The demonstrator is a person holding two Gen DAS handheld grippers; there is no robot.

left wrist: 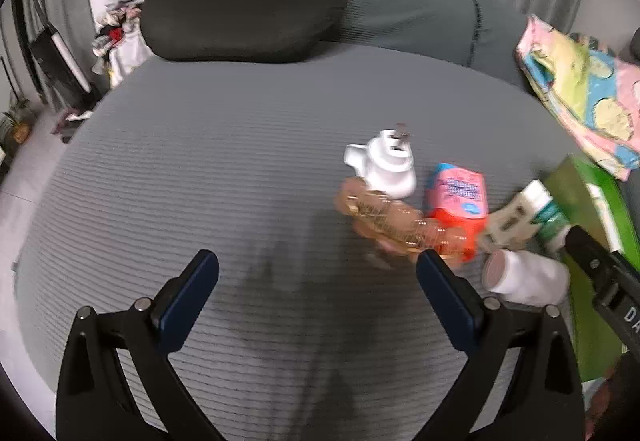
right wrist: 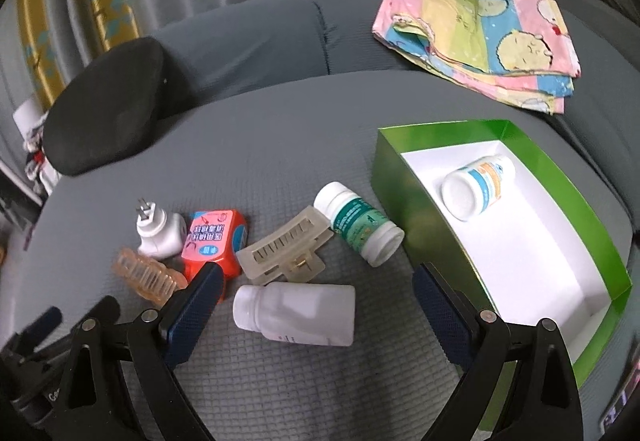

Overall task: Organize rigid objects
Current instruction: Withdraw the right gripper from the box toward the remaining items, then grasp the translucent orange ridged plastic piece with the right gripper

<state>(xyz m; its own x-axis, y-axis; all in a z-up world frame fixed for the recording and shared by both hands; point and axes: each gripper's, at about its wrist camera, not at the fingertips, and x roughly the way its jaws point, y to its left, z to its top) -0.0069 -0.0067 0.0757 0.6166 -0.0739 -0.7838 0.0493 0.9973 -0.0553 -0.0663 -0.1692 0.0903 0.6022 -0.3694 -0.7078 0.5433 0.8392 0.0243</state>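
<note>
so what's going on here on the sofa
A person is sorting small items into a green box, one hand-held gripper per hand. One white bottle already lies inside. The right hand-held gripper is open over a plain white bottle on the cushion. The left hand-held gripper is open and empty beside an orange hair clip.
</note>
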